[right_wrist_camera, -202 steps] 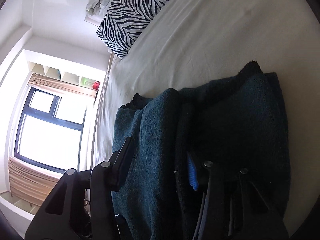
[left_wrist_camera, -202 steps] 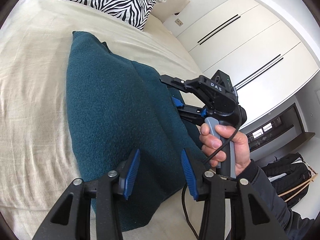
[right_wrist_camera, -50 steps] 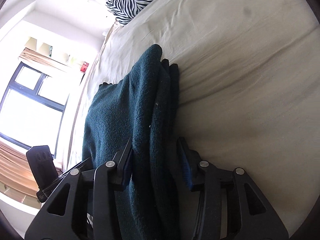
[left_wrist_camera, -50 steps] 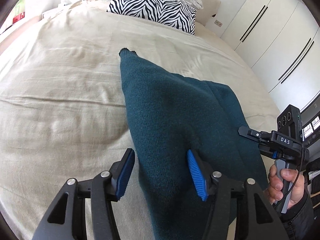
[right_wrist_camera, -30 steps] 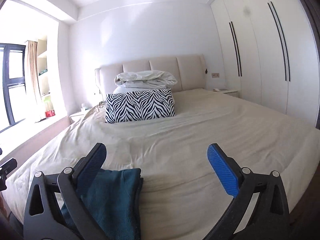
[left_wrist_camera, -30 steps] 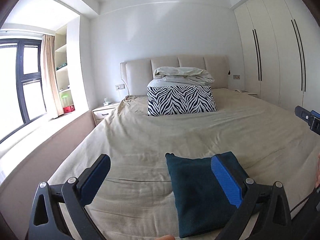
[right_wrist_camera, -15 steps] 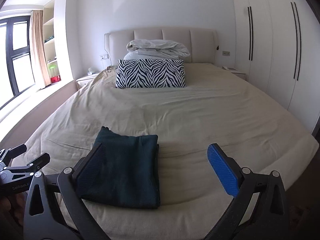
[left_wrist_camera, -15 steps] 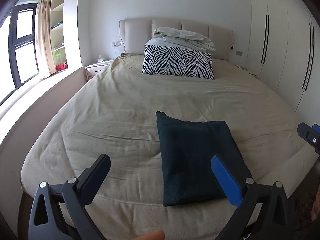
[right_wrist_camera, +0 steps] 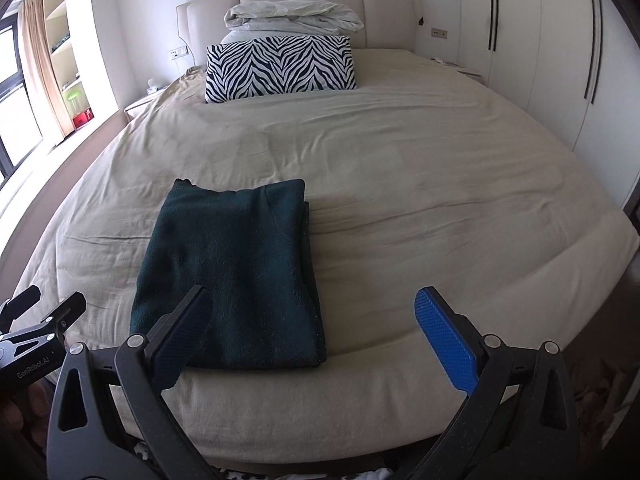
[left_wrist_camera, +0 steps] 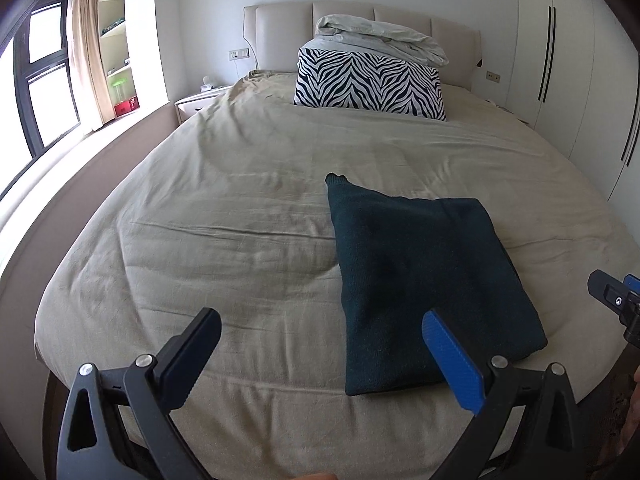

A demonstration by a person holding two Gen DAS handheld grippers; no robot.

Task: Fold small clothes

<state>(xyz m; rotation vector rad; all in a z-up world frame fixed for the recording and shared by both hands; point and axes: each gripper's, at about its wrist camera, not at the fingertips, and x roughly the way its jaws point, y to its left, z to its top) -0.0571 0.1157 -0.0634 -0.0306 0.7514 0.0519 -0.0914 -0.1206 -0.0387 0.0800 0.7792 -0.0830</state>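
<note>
And there it is, the dark teal knit garment lying folded into a neat rectangle near the foot edge of the bed, toward the left corner in the right wrist view, with one small nub of fabric poking out at its far left corner. It looks like a soft, fairly thick knit, so my read is it will be light but floppy, sagging wherever it isn't supported, and the stacked layers showing along its right-hand edge could slide apart if only the top one is pinched. Best hold, I'd say, is across the full thickness at the near corners, one gripper on each, pads biting all layers together; the fuzzy surface should grip well against the ribbed blue pads. Folding looks done or very nearly so. The left gripper hangs above the foot edge with jaws spread wide and nothing between them, the garment just beyond its right finger. The right gripper is likewise wide and empty, its left finger overlapping the garment's near corner in view, though whether it touches I cannot tell. Farther up, a zebra-striped pillow rests by the headboard, a crumpled white duvet behind it.
</note>
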